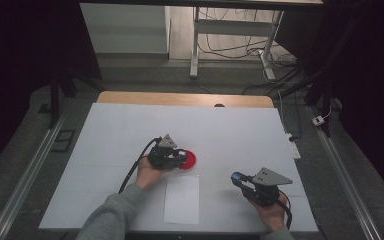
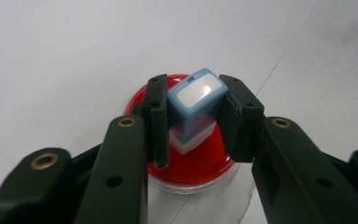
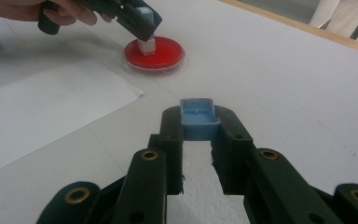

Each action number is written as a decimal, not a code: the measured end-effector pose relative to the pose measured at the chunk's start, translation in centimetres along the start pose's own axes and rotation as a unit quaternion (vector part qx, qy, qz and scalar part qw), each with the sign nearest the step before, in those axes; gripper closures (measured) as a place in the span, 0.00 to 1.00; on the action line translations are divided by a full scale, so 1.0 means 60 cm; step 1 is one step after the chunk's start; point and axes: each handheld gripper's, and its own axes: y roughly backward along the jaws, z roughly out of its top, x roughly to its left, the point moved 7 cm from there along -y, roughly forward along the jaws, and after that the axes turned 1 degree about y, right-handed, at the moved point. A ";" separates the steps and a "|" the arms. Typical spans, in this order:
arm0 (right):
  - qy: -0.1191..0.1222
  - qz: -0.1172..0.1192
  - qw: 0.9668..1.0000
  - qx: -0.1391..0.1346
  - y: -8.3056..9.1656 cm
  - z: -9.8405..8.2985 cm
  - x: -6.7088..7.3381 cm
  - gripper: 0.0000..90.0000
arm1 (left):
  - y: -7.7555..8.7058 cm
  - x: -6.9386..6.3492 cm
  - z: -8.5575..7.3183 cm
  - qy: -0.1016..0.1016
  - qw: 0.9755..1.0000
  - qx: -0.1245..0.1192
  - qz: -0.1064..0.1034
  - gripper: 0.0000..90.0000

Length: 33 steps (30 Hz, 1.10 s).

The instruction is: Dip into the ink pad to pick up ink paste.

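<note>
Stamp (image 2: 196,105) is pinched between your left gripper (image 2: 193,116) jaws, tilted, with its white base pressed onto the red ink pad (image 2: 200,170). Your right gripper (image 3: 198,126) is clamped on the blue cap (image 3: 197,116), hovering over the white table (image 3: 284,84), well apart, near the paper sheet (image 1: 182,198).

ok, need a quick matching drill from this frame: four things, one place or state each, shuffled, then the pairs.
1. blue-and-white block stamp
2. round red ink pad
3. small blue plastic cap
4. white paper sheet

A. flat on the table between the hands
B. clamped in the right gripper
C. under the stamp
D. clamped in the left gripper

Pairs: 1-D, 2-C, 3-B, 4-A
</note>
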 end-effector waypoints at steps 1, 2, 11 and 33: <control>0.000 0.000 1.000 0.000 0.000 0.000 0.000 0.82 | 0.000 0.000 0.000 0.000 1.000 0.000 0.001 0.73; 0.000 0.001 1.000 -0.001 -0.001 0.000 0.001 0.82 | 0.000 -0.001 0.000 0.001 1.000 0.000 0.002 0.73; -0.001 0.002 1.000 -0.004 -0.001 0.001 0.001 0.82 | 0.008 -0.003 0.007 -0.009 1.000 -0.009 0.014 0.73; 0.001 0.002 1.000 0.001 -0.003 0.001 0.003 0.82 | 0.025 0.008 0.026 0.002 0.999 -0.044 0.008 0.73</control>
